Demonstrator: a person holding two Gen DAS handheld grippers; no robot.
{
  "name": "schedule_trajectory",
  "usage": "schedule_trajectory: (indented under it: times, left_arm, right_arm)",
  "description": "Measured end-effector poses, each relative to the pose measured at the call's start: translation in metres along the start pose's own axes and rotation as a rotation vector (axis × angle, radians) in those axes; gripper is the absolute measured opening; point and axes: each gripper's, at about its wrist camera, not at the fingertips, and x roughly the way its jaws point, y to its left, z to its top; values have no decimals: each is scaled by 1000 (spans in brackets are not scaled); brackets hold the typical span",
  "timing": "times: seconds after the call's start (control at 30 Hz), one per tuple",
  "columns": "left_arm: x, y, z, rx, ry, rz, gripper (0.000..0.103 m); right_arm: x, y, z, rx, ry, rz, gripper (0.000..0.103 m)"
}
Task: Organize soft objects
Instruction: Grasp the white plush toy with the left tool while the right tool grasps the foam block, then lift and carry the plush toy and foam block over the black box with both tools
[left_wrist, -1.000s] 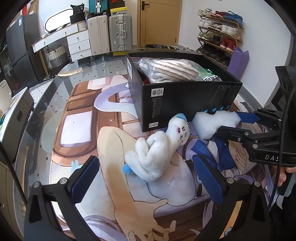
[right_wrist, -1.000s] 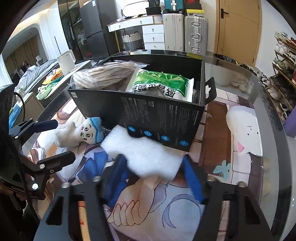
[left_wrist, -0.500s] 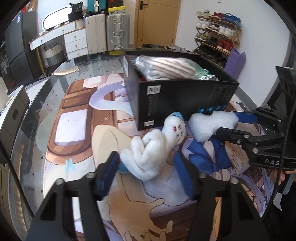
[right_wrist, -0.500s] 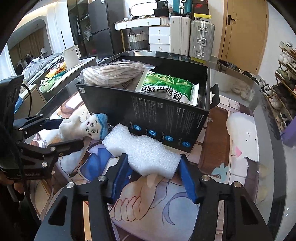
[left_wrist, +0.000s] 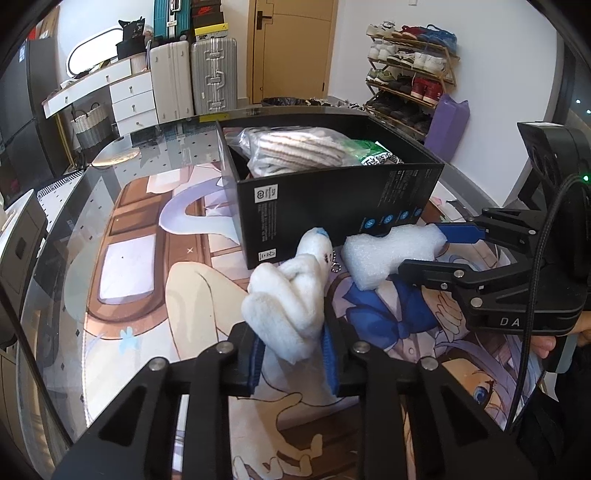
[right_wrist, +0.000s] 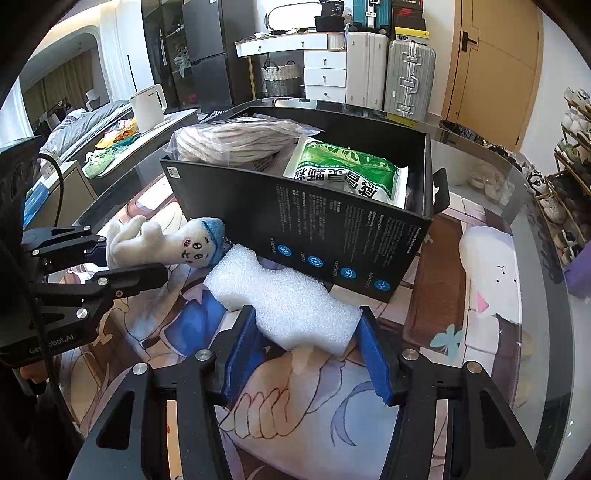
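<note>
Your left gripper (left_wrist: 293, 354) is clenched on the small white plush doll with the blue cap (left_wrist: 286, 295), its blue pads squeezing the lower body while the head leans toward the box wall. That toy is light and squashy, so it should compress rather than slip, though the limp head and the little bead chain beside it may flop and catch on the rim when you lift. Just to its right lies the white block of packing foam (right_wrist: 284, 301) on the printed cartoon table mat (right_wrist: 303, 410), touching the foot of the box. Your right gripper (right_wrist: 306, 350) has its blue pads pressed on the foam's near end — a clasp across the narrow width. Foam like this weighs almost nothing and dents easily, so a gentle hold near the middle would likely steady it better than one at the tip. Behind both stands the open black cardboard box with printed sides (right_wrist: 332, 236). Inside it you already have a beige striped knit bundle in a clear plastic bag (right_wrist: 236, 142) on the left and a green and white printed soft packet (right_wrist: 347, 173) on the right — little free room is visible.
</note>
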Motion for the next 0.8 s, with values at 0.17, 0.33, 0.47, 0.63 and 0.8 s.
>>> schedule_trajectory:
  times: [0.17,0.33,0.47,0.63,0.8]
  left_arm:
    - [-4,-1,0,1,-14,-11,23]
    - [-9,-2,2,2,-30,-25,23]
    - [-15,-2,4,-2,-51,-30,23]
    - [-25,-1,7,-8,-84,-34,23]
    - [-36,0,11,-13,-119,-30,23]
  right_arm:
    - [-2,0,-1,-4,-4,3,56]
    - [-7,0,0,-9,-17,6,55]
    - [-15,-1,2,-12,-36,12,55]
    - [-26,-4,2,-13,-65,10,55]
    - [-36,-6,4,-8,-89,21,55]
